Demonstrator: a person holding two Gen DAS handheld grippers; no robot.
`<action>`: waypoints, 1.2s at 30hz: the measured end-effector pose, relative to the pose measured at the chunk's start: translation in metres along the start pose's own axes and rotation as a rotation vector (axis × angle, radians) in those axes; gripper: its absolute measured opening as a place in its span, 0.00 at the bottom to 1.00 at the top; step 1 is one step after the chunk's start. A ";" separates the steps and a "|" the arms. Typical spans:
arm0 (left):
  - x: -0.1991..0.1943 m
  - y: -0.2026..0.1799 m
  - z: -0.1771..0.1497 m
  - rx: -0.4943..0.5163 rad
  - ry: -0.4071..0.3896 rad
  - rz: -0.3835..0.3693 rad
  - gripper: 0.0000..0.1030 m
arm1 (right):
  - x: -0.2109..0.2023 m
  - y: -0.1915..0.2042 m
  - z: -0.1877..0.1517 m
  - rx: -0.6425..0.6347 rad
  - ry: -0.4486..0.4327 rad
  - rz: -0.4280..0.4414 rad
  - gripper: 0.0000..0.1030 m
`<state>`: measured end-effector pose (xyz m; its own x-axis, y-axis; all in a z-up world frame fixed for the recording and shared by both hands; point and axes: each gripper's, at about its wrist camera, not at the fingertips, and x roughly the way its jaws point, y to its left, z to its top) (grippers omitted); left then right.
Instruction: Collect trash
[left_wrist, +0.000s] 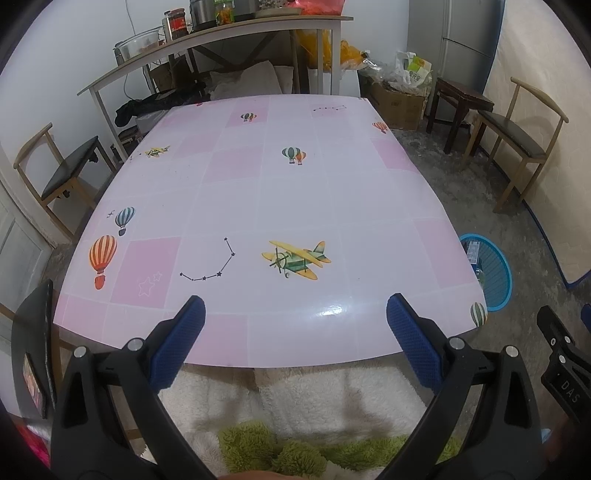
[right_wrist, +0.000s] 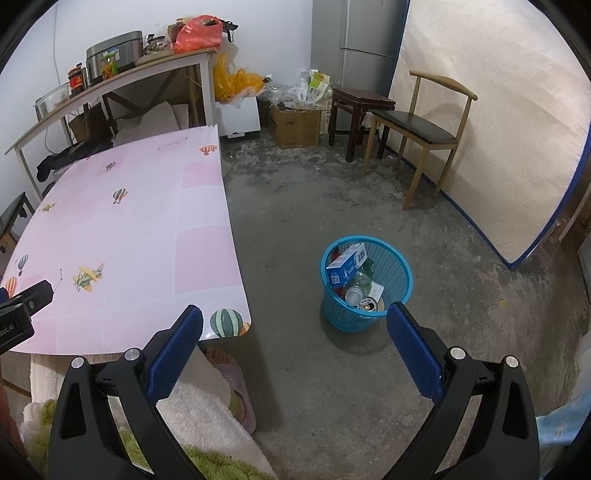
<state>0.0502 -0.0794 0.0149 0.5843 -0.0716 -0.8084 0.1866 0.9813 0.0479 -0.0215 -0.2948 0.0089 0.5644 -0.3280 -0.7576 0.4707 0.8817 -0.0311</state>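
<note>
A blue mesh waste basket (right_wrist: 397, 291) stands on the floor right of the table; it holds a blue-and-white carton (right_wrist: 345, 266), a clear bottle (right_wrist: 356, 288) and a can (right_wrist: 367, 305). Its rim shows at the right in the left wrist view (left_wrist: 498, 273). My left gripper (left_wrist: 295, 314) is open and empty over the near edge of the pink table (left_wrist: 258, 192). My right gripper (right_wrist: 295, 325) is open and empty, above the floor beside the table's near right corner (right_wrist: 147, 221), with the basket just beyond its right finger (right_wrist: 413, 339).
Wooden chairs stand at the left (left_wrist: 62, 177) and at the right (right_wrist: 421, 129). A dark stool (right_wrist: 358, 107), a cardboard box (right_wrist: 295, 125) with bags, a shelf table (right_wrist: 110, 85) with jars and a cooker, and a leaning mattress (right_wrist: 498, 129) line the back. Fluffy fabric (left_wrist: 314, 398) lies below the grippers.
</note>
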 end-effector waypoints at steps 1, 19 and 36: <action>0.000 0.000 0.000 0.000 0.000 0.001 0.92 | 0.000 0.000 0.000 -0.001 0.000 0.001 0.94; 0.001 0.002 0.000 -0.003 -0.002 0.001 0.92 | -0.001 0.002 0.003 -0.009 -0.007 0.003 0.94; 0.001 0.003 0.001 -0.002 -0.002 0.001 0.92 | -0.002 0.003 0.003 -0.007 -0.008 0.003 0.94</action>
<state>0.0523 -0.0766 0.0147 0.5860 -0.0710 -0.8072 0.1841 0.9818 0.0473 -0.0193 -0.2924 0.0119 0.5715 -0.3278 -0.7523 0.4639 0.8853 -0.0334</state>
